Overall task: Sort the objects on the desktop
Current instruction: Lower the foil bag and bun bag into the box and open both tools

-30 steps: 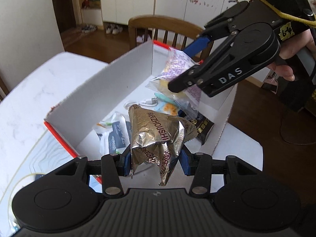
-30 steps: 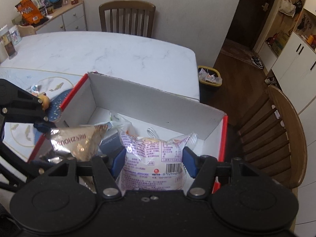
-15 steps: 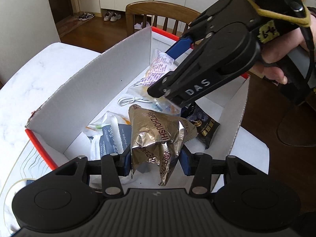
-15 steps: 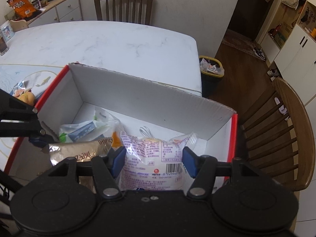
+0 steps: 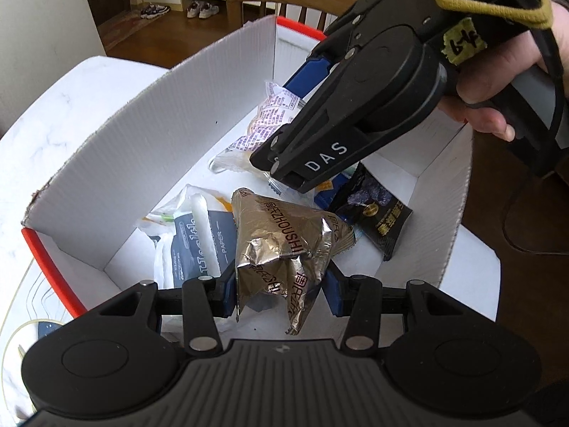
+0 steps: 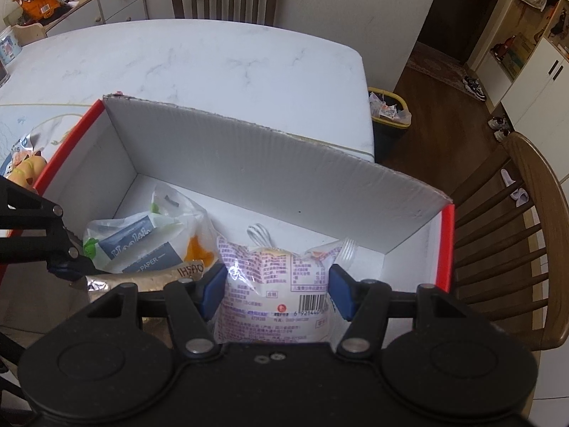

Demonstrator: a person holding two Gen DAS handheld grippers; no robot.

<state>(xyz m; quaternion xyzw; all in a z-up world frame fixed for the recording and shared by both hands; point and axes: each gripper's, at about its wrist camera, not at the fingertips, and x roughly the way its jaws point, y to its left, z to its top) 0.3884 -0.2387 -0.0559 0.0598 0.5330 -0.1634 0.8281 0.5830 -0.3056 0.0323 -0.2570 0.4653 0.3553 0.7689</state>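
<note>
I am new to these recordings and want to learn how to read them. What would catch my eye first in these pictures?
First, the crumpled gold foil packet, clamped in the left gripper above the open white box. Next, the right gripper, shut on a clear printed snack bag over the same box. On the box floor lie a tissue pack and a black sachet.

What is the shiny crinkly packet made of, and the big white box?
The silver packet looks like metallised foil film: mirror-bright, sharply creased, holding its crumples between the left gripper's jaws. The box looks like corrugated board, perhaps plastic: fine parallel ribs run across its matt white walls, with red outer faces.
</note>
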